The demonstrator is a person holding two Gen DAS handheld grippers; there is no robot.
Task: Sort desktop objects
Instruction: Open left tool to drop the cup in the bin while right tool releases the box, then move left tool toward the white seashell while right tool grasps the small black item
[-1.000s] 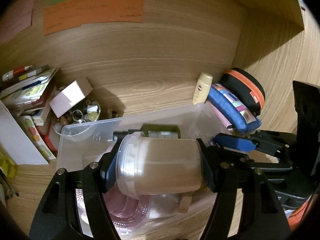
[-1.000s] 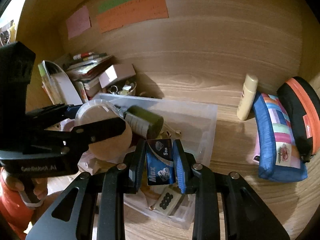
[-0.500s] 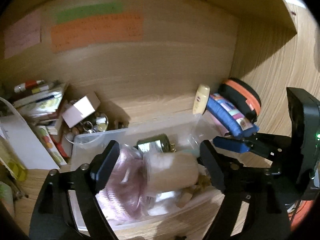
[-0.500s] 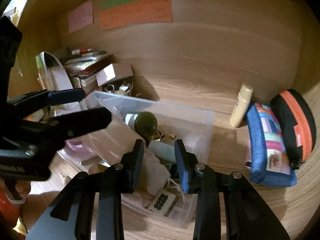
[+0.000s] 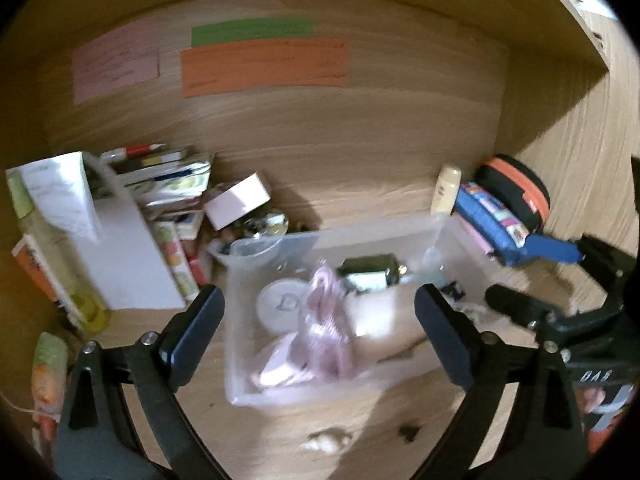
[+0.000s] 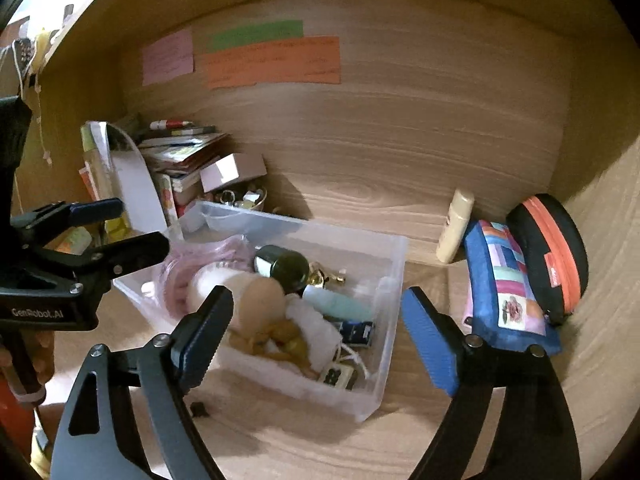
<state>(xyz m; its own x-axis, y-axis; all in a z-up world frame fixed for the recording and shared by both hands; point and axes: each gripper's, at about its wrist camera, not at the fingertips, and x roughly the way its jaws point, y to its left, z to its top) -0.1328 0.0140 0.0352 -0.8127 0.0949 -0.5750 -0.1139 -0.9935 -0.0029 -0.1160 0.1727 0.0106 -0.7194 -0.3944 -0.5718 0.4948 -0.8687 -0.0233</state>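
Left tool [image 5: 316, 320]: wide open, jaws just opened, nothing between the pads; hovers above the bin.
Right tool [image 6: 318, 324]: wide open too, jaws just sprung apart, empty; hangs over the bin's near side.
Bin [image 6: 390, 320]: clear plastic, on the desk [image 6: 320, 440], mid-scene; holds the sorted things.
Jar [image 6: 256, 300]: tan, on its side inside the bin, leaning on the pink bag [image 5: 326, 340].
Dark bottle [image 6: 286, 268]: inside the bin, behind the jar.
Blue packet [image 6: 358, 330]: inside the bin, right of the jar.
Risk, jar: probably unsteady on the soft bag; a nudge from either tool could roll it against the dark bottle.
Risk, bin: light and crowded; a low jaw catching the rim could drag or tip it.
Risk, tools: both near each other over the bin; crossing paths could knock them together.
Left of bin: stacked books [image 6: 176, 152], small box [image 6: 232, 170], bowl of trinkets [image 6: 242, 196] touching the back-left corner; tight for any reach there.
Right of bin: cream tube [image 6: 454, 226] against the back wall, blue pouch [image 6: 508, 284], black case [image 6: 552, 252].
In front of bin: small crumpled scrap [image 5: 326, 442] and dark bit [image 6: 199, 410] loose on the desk.
Back wall: coloured notes [image 6: 272, 60], well above the bin.
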